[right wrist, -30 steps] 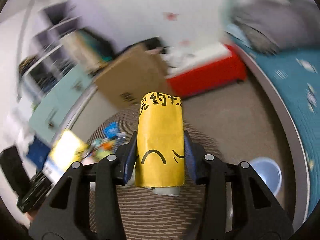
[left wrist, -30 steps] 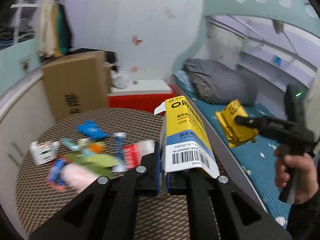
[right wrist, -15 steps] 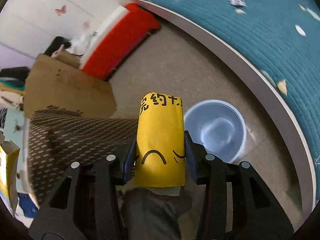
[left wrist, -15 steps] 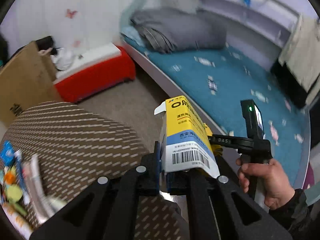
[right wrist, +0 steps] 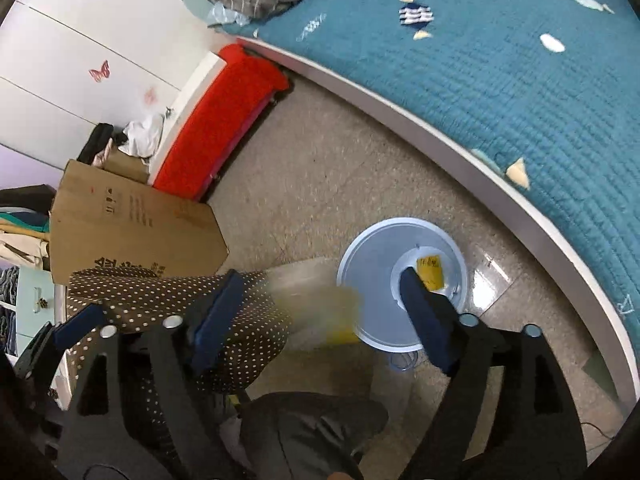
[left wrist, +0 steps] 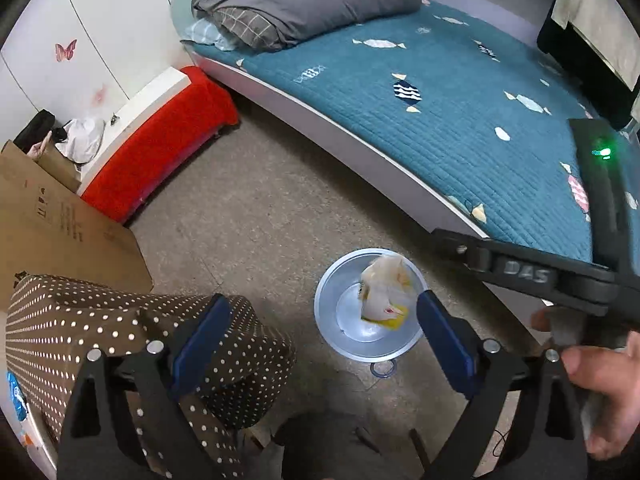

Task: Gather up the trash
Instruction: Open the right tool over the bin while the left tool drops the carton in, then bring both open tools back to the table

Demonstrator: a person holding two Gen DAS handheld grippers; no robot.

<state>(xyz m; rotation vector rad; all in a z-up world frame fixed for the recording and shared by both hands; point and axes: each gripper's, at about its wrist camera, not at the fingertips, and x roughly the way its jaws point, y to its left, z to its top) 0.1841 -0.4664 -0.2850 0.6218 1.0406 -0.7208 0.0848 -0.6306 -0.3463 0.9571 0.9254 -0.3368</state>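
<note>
A pale blue bin [left wrist: 332,304] stands on the floor below both grippers; it also shows in the right wrist view [right wrist: 368,260]. In the left wrist view a crumpled white and yellow carton [left wrist: 384,292] lies in it. In the right wrist view a yellow packet [right wrist: 430,272] lies at the bin's bottom, and a blurred yellow and white piece [right wrist: 320,304] is in mid-air beside the rim. My left gripper [left wrist: 320,336] is open and empty above the bin. My right gripper [right wrist: 320,316] is open and empty above it too.
A table with a brown dotted cloth [left wrist: 80,320] stands at the left, with a cardboard box [left wrist: 48,232] and a red bench [left wrist: 160,148] behind it. A bed with a teal cover [left wrist: 440,92] runs along the right. The floor [left wrist: 260,220] between them is bare concrete.
Both grippers have swung from the table to over the bin and opened. The carton has left my left gripper and the yellow packet my right; both now lie in or fall by the bin.
</note>
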